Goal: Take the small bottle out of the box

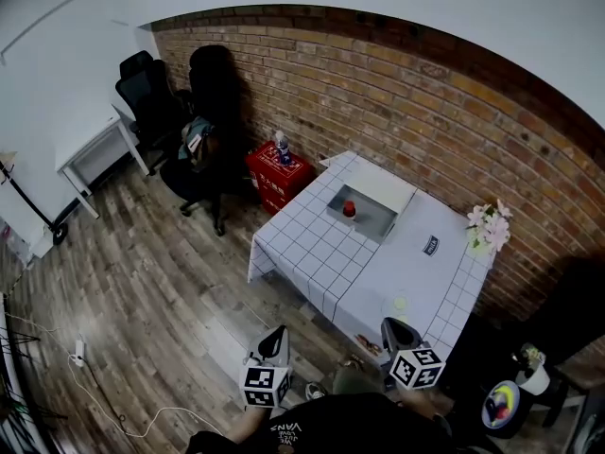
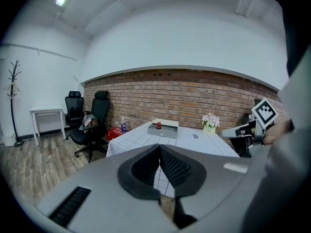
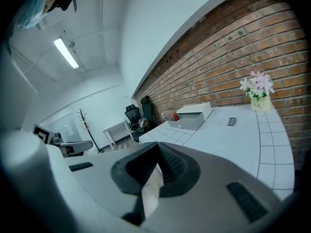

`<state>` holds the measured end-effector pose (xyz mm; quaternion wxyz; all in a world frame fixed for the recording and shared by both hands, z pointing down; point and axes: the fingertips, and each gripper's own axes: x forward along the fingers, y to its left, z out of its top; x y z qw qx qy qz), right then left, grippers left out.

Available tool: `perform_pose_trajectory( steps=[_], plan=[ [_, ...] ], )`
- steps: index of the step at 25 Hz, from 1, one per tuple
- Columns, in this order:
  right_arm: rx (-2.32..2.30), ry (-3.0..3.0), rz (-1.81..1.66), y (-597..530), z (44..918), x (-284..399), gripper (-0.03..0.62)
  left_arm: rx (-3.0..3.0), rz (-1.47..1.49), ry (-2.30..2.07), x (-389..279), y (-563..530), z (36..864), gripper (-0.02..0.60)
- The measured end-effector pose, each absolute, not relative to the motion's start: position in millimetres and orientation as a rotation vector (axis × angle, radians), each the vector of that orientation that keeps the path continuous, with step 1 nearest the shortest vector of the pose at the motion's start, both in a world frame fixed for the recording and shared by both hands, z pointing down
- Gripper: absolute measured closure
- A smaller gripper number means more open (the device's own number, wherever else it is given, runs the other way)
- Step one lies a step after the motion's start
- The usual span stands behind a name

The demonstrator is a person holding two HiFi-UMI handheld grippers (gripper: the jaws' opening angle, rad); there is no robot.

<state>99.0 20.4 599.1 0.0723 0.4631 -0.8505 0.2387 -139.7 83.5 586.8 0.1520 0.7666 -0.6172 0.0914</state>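
A small red bottle (image 1: 349,208) stands inside an open grey box (image 1: 371,222) on the white checked table (image 1: 312,253); the box's white lid (image 1: 383,183) lies back toward the brick wall. Both grippers hang off the table's near edge, far from the box. My left gripper (image 1: 275,342) is shut with nothing in it, and so is my right gripper (image 1: 397,332). In the left gripper view the shut gripper (image 2: 159,147) points toward the box (image 2: 163,130) and bottle (image 2: 158,125). The right gripper (image 3: 156,145) faces along the table, the box (image 3: 192,119) far ahead.
A vase of pink flowers (image 1: 487,226) and a small dark card (image 1: 431,245) sit on the table's right side. A red crate (image 1: 277,176) with a bottle on it stands left of the table, office chairs (image 1: 203,112) and a white desk (image 1: 95,145) beyond. A brick wall (image 1: 425,112) runs behind.
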Motion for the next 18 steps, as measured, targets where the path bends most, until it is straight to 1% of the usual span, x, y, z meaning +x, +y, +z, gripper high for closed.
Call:
perform_pose_trajectory(
  steps=[8, 18],
  plan=[
    [1.415, -2.551, 0.695, -17.0, 593.2, 94.5, 0.595, 2.2, 0.273, -1.747, -144.6, 49.6, 591.8, 0.569],
    [1.409, -2.556, 0.709, -86.9, 595.2, 98.5, 0.595, 2.224, 0.274, -1.747, -137.4, -29.2, 586.4, 0.569]
  ],
)
